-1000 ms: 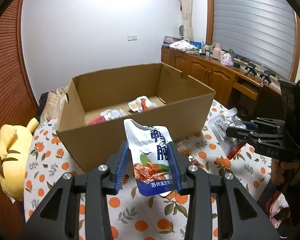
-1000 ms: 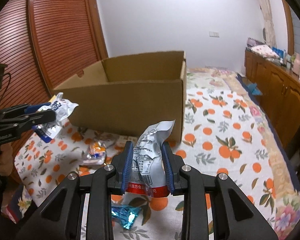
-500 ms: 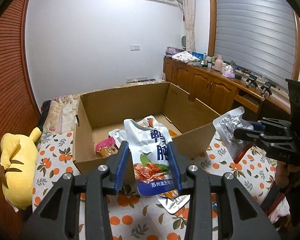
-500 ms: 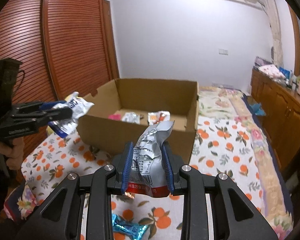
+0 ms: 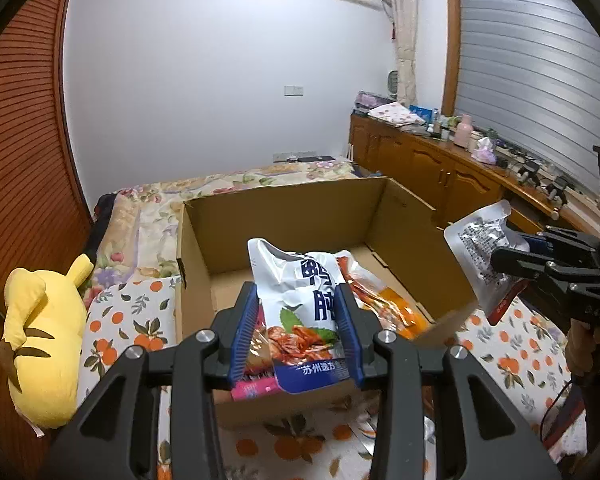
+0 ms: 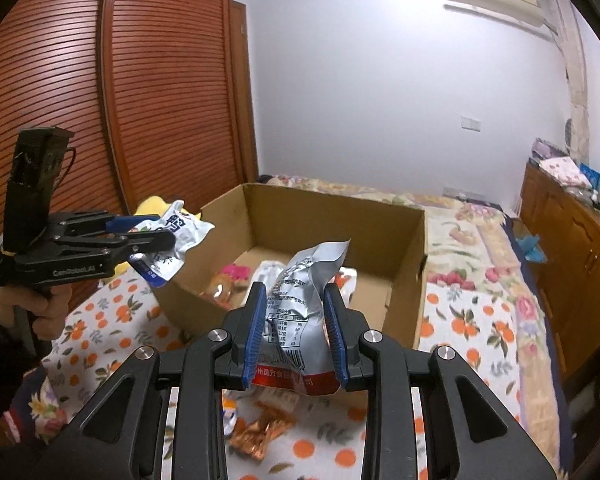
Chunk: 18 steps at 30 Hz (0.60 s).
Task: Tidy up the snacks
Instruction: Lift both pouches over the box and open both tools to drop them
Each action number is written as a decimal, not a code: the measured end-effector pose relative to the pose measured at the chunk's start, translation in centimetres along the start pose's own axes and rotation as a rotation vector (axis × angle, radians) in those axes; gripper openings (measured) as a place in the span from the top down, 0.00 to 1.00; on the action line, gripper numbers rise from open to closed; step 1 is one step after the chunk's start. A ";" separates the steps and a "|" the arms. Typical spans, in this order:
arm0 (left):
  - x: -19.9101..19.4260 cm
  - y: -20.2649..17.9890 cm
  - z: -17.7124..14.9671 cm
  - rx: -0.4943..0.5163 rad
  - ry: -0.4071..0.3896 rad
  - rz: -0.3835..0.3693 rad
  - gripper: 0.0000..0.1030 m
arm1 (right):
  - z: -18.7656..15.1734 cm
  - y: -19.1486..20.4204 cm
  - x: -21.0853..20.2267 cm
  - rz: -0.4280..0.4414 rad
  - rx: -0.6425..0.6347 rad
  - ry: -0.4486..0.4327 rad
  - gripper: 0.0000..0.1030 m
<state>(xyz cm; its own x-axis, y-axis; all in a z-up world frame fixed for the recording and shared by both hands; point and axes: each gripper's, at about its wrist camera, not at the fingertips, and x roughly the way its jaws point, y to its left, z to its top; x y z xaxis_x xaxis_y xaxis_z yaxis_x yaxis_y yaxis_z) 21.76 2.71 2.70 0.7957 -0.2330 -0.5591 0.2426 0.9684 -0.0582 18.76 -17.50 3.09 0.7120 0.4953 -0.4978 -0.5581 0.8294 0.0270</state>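
Centrally in the left wrist view, the left gripper (image 5: pixel 296 328) has its fingers clamped on a white snack pouch (image 5: pixel 300 300) over the cardboard box (image 5: pixel 284 216). Likewise, mid-frame in the right wrist view, the right gripper (image 6: pixel 296 334) pinches a silver snack pouch (image 6: pixel 300 304) above the box's near wall.

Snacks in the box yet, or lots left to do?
Some packets already lie inside the cardboard box. The left hand-held gripper holds a white-and-blue pouch; the right hand-held gripper holds a silver pouch. An orange wrapper and others are on the tablecloth.
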 end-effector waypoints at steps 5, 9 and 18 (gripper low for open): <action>2.5 0.4 0.4 -0.006 0.032 0.008 0.63 | 1.0 -1.1 2.6 0.021 0.007 0.021 0.73; 3.8 0.7 0.7 -0.007 0.046 0.009 0.62 | 1.5 -1.4 4.8 0.031 0.004 0.046 0.73; 5.0 1.7 1.4 -0.016 0.061 0.018 0.61 | 1.6 -0.2 9.1 0.023 -0.043 0.126 0.73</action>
<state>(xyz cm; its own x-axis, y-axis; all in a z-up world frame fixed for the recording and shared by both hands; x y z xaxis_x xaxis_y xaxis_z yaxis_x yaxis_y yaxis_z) 26.93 3.09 0.93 0.7643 -0.2100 -0.6097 0.2190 0.9738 -0.0608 26.06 -12.71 -0.04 0.6411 0.4755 -0.6025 -0.5933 0.8049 0.0039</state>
